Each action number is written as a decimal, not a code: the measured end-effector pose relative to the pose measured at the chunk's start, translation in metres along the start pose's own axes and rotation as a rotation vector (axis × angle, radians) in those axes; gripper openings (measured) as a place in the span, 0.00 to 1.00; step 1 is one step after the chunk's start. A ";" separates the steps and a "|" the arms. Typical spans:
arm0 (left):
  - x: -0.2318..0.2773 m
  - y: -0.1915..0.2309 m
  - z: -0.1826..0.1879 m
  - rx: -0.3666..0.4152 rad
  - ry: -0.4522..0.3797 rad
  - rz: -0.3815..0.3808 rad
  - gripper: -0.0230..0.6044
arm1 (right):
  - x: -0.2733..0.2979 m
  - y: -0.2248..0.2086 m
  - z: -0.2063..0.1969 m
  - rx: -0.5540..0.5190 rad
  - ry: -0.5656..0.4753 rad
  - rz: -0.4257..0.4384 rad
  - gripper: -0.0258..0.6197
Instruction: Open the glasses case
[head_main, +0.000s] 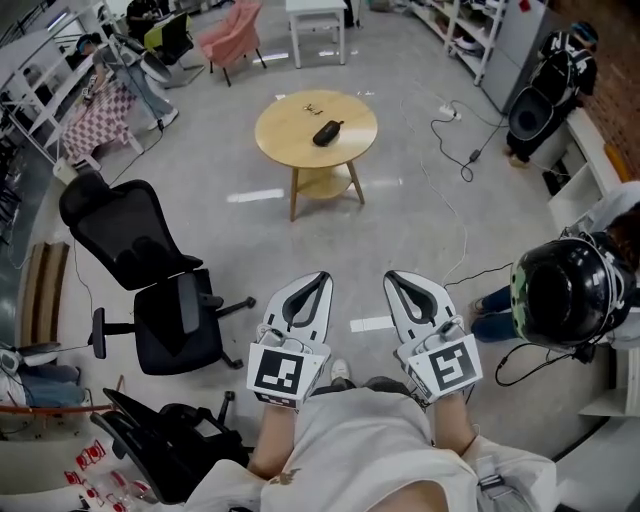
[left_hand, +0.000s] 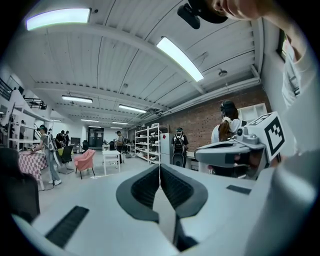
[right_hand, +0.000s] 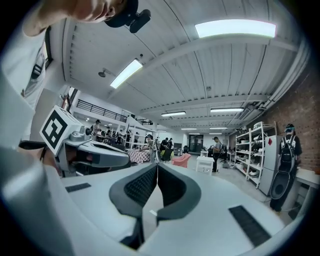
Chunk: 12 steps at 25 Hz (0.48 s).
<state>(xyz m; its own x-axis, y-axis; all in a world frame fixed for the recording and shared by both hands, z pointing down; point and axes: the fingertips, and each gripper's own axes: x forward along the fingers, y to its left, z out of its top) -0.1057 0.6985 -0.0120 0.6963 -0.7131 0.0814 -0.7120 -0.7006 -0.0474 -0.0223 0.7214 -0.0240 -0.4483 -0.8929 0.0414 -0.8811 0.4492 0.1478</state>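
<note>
As the head view shows, the left gripper (head_main: 320, 276) and right gripper (head_main: 391, 275) sit side by side, the glasses case (head_main: 327, 132) well ahead of both on a round table (head_main: 285, 130): seemingly the approach step. Left gripper view, then right gripper view: jaws clenched together on nothing, so the next move likely calls for reaching the case and parting them.

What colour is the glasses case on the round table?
The glasses case is black; the head view shows it best.
</note>
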 end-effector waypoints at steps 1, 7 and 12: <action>0.002 0.006 -0.003 0.003 -0.001 -0.003 0.07 | 0.004 0.000 -0.001 -0.002 -0.002 -0.013 0.07; 0.027 0.016 -0.009 0.008 0.003 -0.016 0.07 | 0.015 -0.015 -0.008 -0.004 0.020 -0.047 0.07; 0.055 0.028 -0.012 -0.004 0.023 -0.008 0.07 | 0.036 -0.035 -0.014 0.001 0.033 -0.024 0.07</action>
<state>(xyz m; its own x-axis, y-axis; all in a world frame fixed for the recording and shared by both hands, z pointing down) -0.0879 0.6399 0.0034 0.6996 -0.7068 0.1046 -0.7069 -0.7060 -0.0424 -0.0057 0.6732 -0.0142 -0.4214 -0.9041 0.0704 -0.8919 0.4272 0.1481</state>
